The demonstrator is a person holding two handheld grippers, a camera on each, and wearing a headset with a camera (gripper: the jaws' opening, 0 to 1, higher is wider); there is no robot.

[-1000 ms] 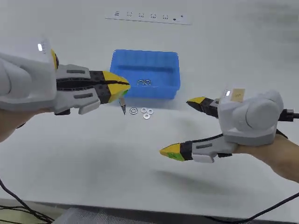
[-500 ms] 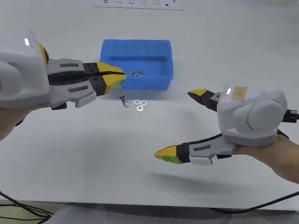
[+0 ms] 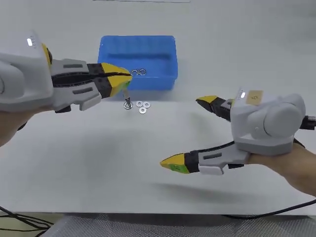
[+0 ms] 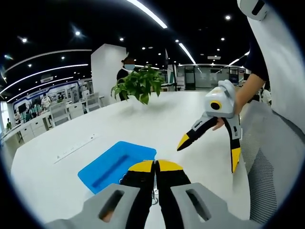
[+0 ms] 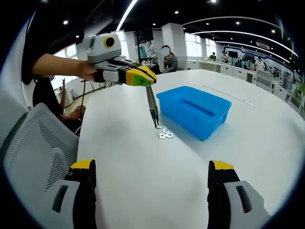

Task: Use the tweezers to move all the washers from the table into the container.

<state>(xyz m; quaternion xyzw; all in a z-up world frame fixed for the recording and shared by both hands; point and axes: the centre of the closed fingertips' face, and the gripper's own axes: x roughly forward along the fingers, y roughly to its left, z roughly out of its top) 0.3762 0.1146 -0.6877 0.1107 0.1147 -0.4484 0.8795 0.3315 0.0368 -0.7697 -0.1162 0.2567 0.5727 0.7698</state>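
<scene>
**Washers at the foot of the bin, tweezers on the nearest one**

The loose washers [image 3: 142, 105] lie in a tight cluster on the white table [image 3: 98, 163], upper centre of the head view, just in front of the blue container [image 3: 148, 81]. I count about four. A couple more washers in the container [image 3: 138, 72] rest against its near wall.

They are thin, flat metal rings, so I judge them light, stiff and slick, quick to skate on this smooth top. The best hold looks like pinching across one side of the ring, or hooking a tip through the hole.

The tweezers [image 5: 152, 107] hang point-down from my left gripper [image 3: 129, 76], whose jaws are pressed together on the upper end. Their tips sit at the washer on the left of the cluster. Whether they have pinched it, I cannot tell.

My right gripper [image 3: 180, 132] hovers at right of centre, jaws spread wide and empty, well apart from the cluster.

There is open table all round. The only edge in the way is the container's near wall, just behind the washers, so the lift must clear its rim. The table's front edge runs along the bottom of the frame, far from the work.
</scene>
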